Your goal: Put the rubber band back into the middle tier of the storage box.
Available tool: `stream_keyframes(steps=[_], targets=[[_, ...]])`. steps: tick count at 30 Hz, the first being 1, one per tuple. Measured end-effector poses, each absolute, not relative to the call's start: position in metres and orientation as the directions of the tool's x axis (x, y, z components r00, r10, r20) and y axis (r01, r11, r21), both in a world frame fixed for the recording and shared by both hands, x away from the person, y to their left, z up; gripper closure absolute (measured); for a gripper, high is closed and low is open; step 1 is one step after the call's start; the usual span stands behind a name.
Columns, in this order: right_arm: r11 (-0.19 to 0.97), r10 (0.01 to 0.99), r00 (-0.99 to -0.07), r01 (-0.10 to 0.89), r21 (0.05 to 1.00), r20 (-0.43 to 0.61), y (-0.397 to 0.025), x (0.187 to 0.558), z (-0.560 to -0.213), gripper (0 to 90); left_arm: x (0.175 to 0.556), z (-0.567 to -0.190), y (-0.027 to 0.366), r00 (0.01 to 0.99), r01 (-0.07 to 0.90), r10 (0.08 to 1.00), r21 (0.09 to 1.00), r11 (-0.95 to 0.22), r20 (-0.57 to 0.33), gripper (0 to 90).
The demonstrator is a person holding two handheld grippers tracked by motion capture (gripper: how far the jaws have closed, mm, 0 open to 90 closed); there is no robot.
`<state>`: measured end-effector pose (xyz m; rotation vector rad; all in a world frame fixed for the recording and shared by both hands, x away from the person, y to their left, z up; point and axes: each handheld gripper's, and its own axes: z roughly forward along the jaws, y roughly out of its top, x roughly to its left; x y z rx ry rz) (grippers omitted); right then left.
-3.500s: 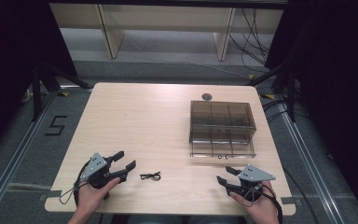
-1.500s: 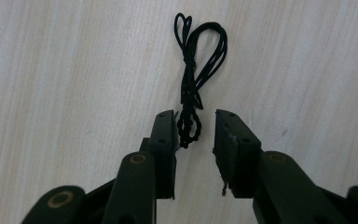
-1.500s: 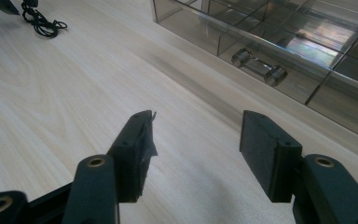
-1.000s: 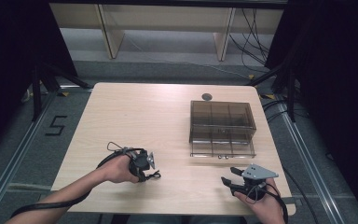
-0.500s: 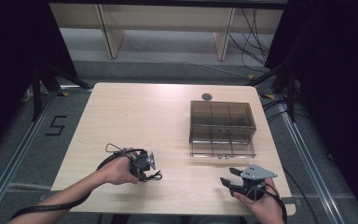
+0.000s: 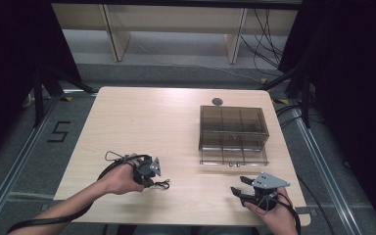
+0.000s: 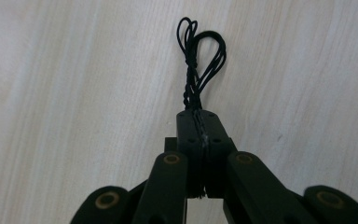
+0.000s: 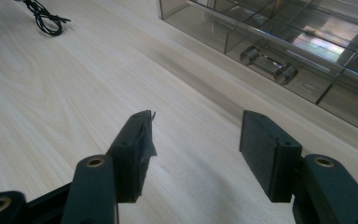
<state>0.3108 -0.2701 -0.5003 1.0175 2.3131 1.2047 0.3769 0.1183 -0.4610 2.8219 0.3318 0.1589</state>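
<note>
Near the front edge of the table [image 6: 127,112], the right gripper [image 6: 243,188] is resting low over the wood in the person's right hand [image 6: 273,215], its jaws standing spread apart with bare tabletop showing between them in the right gripper view. Over to the left and a little farther in, the left hand [image 6: 120,178] is holding the left gripper [image 7: 200,128] down against the table, and its jaws are pressing together on a thin black cord [image 7: 198,60]. Seen along that gripper's jaws, the twisted middle of the cord is running down into the seam between the two pads, while its loops are fanning out beyond the tips and lying flat on the wood. From above, the free loops of the cord are sticking out just beside the gripper toward the middle of the table. Farther back on the right side, a smoky clear plastic drawer box [image 6: 233,132] is standing on the table, well apart from the cord; one of its drawers is sitting slightly out, with two small round knobs [image 8: 265,63] facing the right gripper. Beyond the box, a small round dark disc [image 6: 217,102] is lying near the far edge.
</note>
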Motion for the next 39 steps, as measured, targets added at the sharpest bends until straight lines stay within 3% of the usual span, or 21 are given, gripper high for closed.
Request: stream_keyframes(steps=[8, 11, 14, 22, 30, 39], targets=[[0.397, 0.714, -0.7, 0.407, 0.823, 0.002, -0.268, 0.312, -0.5, 44.9, 0.367, -0.454, 0.121, 0.962, 0.171, 0.241, 0.407, -0.897, 0.126, 88.2], [0.401, 0.71, -0.705, 0.397, 0.826, -0.006, -0.268, 0.312, -0.5, 44.9, 0.365, -0.454, 0.123, 0.96, 0.168, 0.247, 0.434, -0.885, 0.131, 88.2], [0.399, 0.703, -0.711, 0.396, 0.827, 0.001, -0.266, 0.312, -0.501, 44.9, 0.358, -0.455, 0.124, 0.947, 0.191, 0.296, 0.522, -0.831, 0.124, 88.2], [0.387, 0.712, -0.702, 0.406, 0.828, 0.011, -0.265, 0.31, -0.501, 45.1, 0.351, -0.453, 0.13, 0.945, 0.156, 0.3, 0.622, -0.767, 0.133, 88.2], [0.374, 0.701, -0.713, 0.394, 0.84, 0.022, -0.262, 0.309, -0.501, 45.5, 0.339, -0.458, 0.133, 0.927, 0.18, 0.367, 0.765, -0.619, 0.079, 88.4], [0.34, 0.693, -0.72, 0.372, 0.864, 0.038, -0.257, 0.306, -0.499, 46.3, 0.333, -0.46, 0.137, 0.916, 0.187, 0.4, 0.854, -0.486, 0.027, 88.6]])
